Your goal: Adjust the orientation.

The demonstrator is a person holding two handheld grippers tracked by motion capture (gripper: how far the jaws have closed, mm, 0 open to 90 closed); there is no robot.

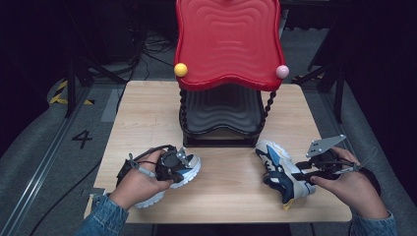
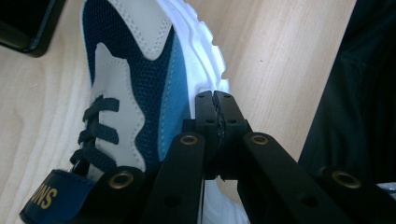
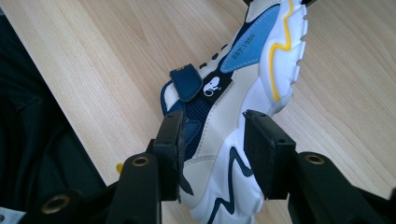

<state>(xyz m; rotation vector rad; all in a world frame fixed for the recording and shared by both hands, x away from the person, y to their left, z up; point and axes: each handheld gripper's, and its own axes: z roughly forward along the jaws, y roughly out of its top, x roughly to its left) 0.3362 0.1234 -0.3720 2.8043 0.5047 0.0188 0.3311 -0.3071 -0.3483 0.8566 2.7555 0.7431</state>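
Note:
Two navy, blue and white sneakers lie on the wooden table (image 1: 231, 177). The left sneaker (image 1: 189, 169) sits under my left gripper (image 1: 176, 167). In the left gripper view the jaws are pressed together over the white sole edge of that sneaker (image 2: 135, 84), and I see nothing between the tips of the left gripper (image 2: 215, 100). The right sneaker (image 1: 278, 164) lies tilted, toe toward the rack. My right gripper (image 1: 304, 176) straddles its heel. In the right gripper view the right gripper (image 3: 212, 140) has a pad against each side of the sneaker (image 3: 219, 107).
A two-tier shoe rack stands at the table's back centre, with a red top shelf (image 1: 228, 42) and a black lower shelf (image 1: 221, 110). A yellow ball (image 1: 181, 69) and a pink ball (image 1: 282, 71) cap its front posts. The table's front edge is just behind both hands.

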